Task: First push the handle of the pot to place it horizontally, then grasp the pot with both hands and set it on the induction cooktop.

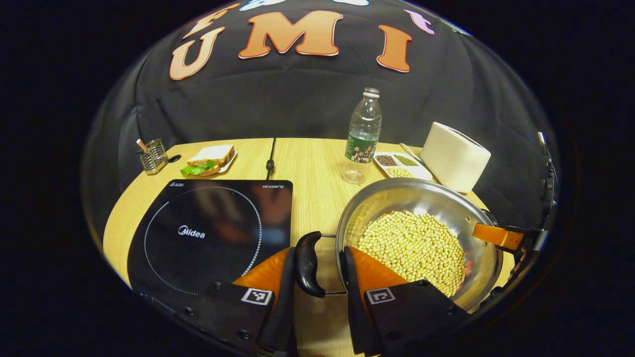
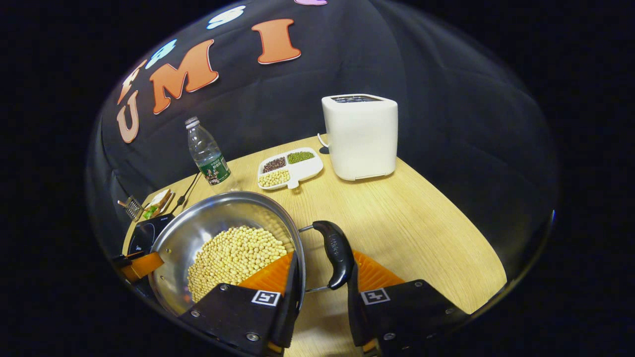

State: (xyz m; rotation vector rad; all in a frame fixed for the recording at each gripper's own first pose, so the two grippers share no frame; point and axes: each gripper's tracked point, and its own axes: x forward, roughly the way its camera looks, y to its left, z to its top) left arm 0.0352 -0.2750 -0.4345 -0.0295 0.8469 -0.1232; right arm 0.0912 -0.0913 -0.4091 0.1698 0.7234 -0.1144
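Note:
A steel pot (image 1: 397, 187) full of soybeans (image 1: 414, 248) stands on the wooden table, right of the black induction cooktop (image 1: 213, 233). Its left black handle (image 1: 308, 263) lies between the fingers of my left gripper (image 1: 320, 250), which is open around it; the right finger is at the pot's rim. In the right gripper view the pot (image 2: 218, 199) is on the left, and its other black handle (image 2: 337, 253) sits between the fingers of my open right gripper (image 2: 323, 260), close against the right finger. Each gripper also appears across the pot as an orange finger (image 1: 498, 236) (image 2: 144, 265).
Behind the pot stand a plastic bottle (image 1: 363, 134), a white divided dish of grains (image 1: 402, 166) and a white boxy appliance (image 1: 454, 156). A sandwich plate (image 1: 211, 159) and a wire utensil holder (image 1: 153, 155) sit at the back left. A black cable (image 1: 270, 158) runs behind the cooktop.

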